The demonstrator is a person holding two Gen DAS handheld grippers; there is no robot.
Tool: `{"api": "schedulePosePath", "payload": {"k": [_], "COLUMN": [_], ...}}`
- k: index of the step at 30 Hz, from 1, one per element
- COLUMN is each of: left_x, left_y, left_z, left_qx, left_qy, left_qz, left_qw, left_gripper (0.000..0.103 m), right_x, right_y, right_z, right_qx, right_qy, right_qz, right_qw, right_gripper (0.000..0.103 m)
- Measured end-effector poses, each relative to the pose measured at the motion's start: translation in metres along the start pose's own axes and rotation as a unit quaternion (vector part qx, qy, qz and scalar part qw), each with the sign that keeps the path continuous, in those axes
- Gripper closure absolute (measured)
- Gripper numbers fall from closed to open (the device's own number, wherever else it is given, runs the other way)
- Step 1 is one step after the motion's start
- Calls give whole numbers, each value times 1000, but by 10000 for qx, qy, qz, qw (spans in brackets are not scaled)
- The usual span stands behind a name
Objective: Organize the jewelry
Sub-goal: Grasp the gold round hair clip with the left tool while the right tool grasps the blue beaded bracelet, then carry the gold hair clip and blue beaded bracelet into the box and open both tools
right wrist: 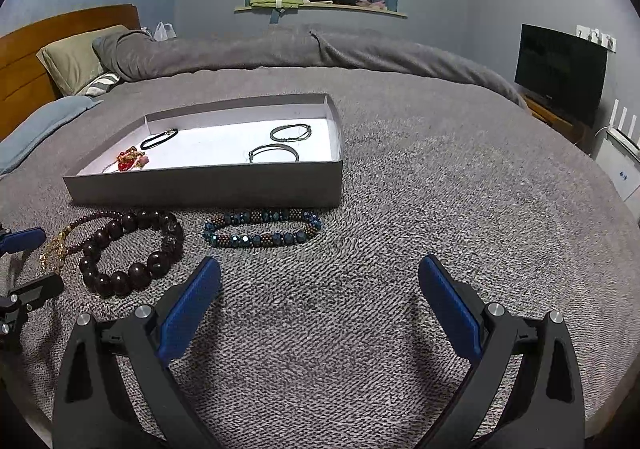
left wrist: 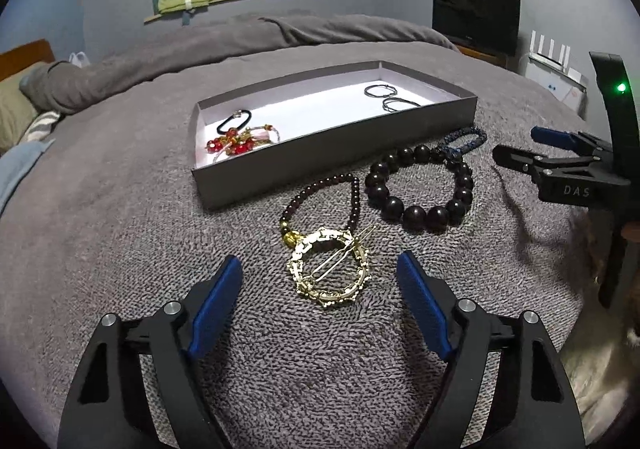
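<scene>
Left claw is open, nothing held, pads either side of the gold hair clip, which lies flat on the blanket just ahead between the fingertips. I'd drop lower and pinch across the ring's rim, not the thin pin, so it doesn't slip; it also overlaps the thin bead bracelet. Box sits beyond. Right claw is wide, empty; blue bracelet lies just ahead, slightly left.

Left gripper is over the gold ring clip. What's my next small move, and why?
Probably ease the left gripper down and close on the gold clip. The clip lies between its open fingers, untouched, partly on the small bead bracelet, so lift gently toward the tray.
</scene>
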State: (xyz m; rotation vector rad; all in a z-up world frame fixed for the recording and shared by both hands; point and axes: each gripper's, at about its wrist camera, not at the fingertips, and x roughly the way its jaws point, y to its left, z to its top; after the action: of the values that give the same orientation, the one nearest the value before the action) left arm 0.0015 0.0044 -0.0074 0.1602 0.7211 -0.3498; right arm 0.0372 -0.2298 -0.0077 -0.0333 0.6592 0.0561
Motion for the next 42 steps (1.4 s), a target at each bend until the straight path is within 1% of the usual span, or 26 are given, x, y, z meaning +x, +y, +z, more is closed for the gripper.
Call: {"api": "schedulePosePath", "payload": {"k": [2, 4, 5, 9, 11, 13, 15, 17, 18, 19, 20, 22, 25, 29, 30, 32, 35, 37, 39, 41, 42], "left_x": [0, 2, 2, 1, 0, 0, 1, 0, 0, 0, 0, 0, 0, 0, 0, 0, 1, 1, 1, 1, 1], "left_y": [1, 2, 2, 0, -1, -2, -4, -3, -3, -2, -2, -1, -1, 0, 0, -1, 0, -1, -1, -1, -1], "left_z": [0, -1, -1, -1, -1, -1, -1, -1, -1, -1, 0, 0, 0, 0, 0, 0, 0, 0, 0, 0, 0], "left_qx": [-19, -7, 13, 79, 107, 148, 198, 201, 195, 187, 177, 167, 154, 158, 168, 180, 187, 196, 206, 215, 216], "left_qy": [27, 69, 62, 50, 46, 37, 33, 21, 13, 9, 9, 10, 16, 20, 21, 26, 33, 39, 43, 43, 41], "left_qz": [-18, -26, -18, -68, -114, -115, -92, -99, -115, -127, -142, -158, -176, -187, -185, -184, -189, -184, -179, -177, -178], "left_qw": [10000, 10000, 10000, 9999, 9999, 9998, 9998, 9997, 9997, 9997, 9997, 9997, 9997, 9997, 9997, 9997, 9996, 9996, 9996, 9996, 9996], "left_gripper": [42, 43, 45, 54, 59, 60, 60, 60, 61, 61, 61, 61, 61, 60, 61, 61, 61, 60, 61, 61, 61], "right_x": [0, 0, 0, 0, 0, 0, 1, 2, 4, 7, 11, 18, 25, 30, 33, 37, 39, 39, 39, 38, 37], "right_y": [0, 1, 1, 3, 3, 4, 4, 4, 3, 1, 0, -4, -9, -8, -8, -7, -5, -3, -1, 2, 2], "right_z": [0, 0, 0, 0, 1, 4, 7, 11, 12, 14, 16, 21, 27, 33, 33, 32, 30, 29, 27, 26, 26], "right_qx": [-7, -21, -29, -48, -42, -30, -36, -52, -43, -25, 1, 120, 300, 344, 344, 354, 288, 253, 186, 127, 138], "right_qy": [-6, -3, 1, -22, -18, -49, -80, -108, -90, -30, 53, 203, 305, 387, 469, 560, 655, 710, 730, 707, 691], "right_qz": [-3, -8, -19, -27, 44, 98, -83, -162, -181, -167, -164, -83, 11, 131, 122, 165, 263, 376, 432, 412, 422], "right_qw": [10000, 10000, 10000, 10000, 10000, 9999, 9999, 9998, 9998, 9999, 9999, 9997, 9991, 9986, 9982, 9977, 9971, 9965, 9962, 9966, 9966], "right_gripper": [5, 5, 5, 5, 5, 5, 5, 7, 13, 22, 25, 39, 46, 56, 60, 61, 70, 82, 87, 88, 92]}}
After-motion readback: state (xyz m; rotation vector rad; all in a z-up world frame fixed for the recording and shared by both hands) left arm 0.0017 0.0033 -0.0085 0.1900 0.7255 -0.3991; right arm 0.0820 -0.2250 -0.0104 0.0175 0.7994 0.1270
